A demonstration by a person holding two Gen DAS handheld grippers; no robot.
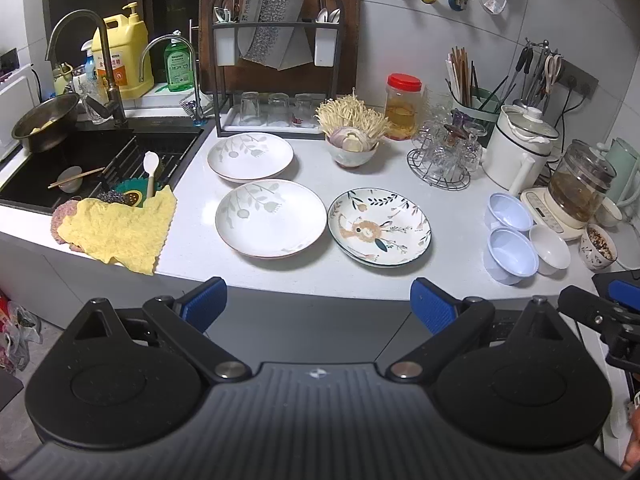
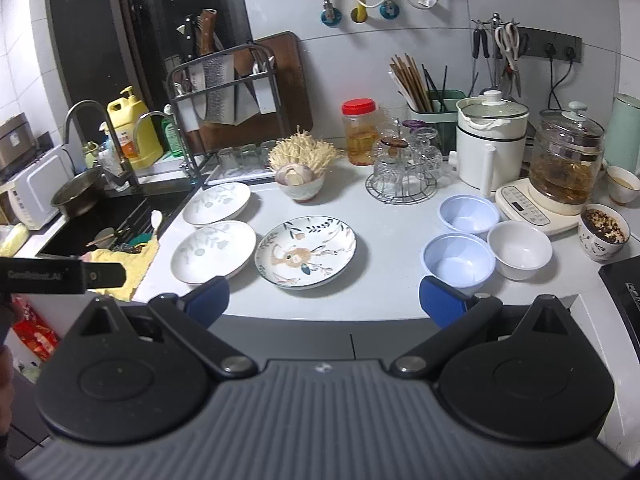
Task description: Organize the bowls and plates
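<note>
Nothing is picked up yet: both tools hang back off the front edge of the counter [image 1: 400,160], the left tool [image 1: 318,304] spread wide with nothing between its blue pads, and the right tool [image 2: 324,300] just as spread and empty. The dishes are laid out in a loose row. Two white leaf-print plates sit on the left, the far one [image 1: 250,156] by the rack and the near one [image 1: 271,218] right in front of it. The floral plate [image 1: 379,227] is just beside the near one, and it looks like a second plate is hiding under it. Off to the right are two pale blue bowls [image 2: 460,260] and a white bowl [image 2: 519,250], clustered close together. I'd guess the first move is stacking like with like, so for the plates come in low from the counter's front edge and pinch the near rim, one pad over and one under, then lift level so it doesn't scrape its neighbour. As for orientation, everything is round, so there's no real long axis; all of them sit flat and open side up, meaning any rim spot works.
</note>
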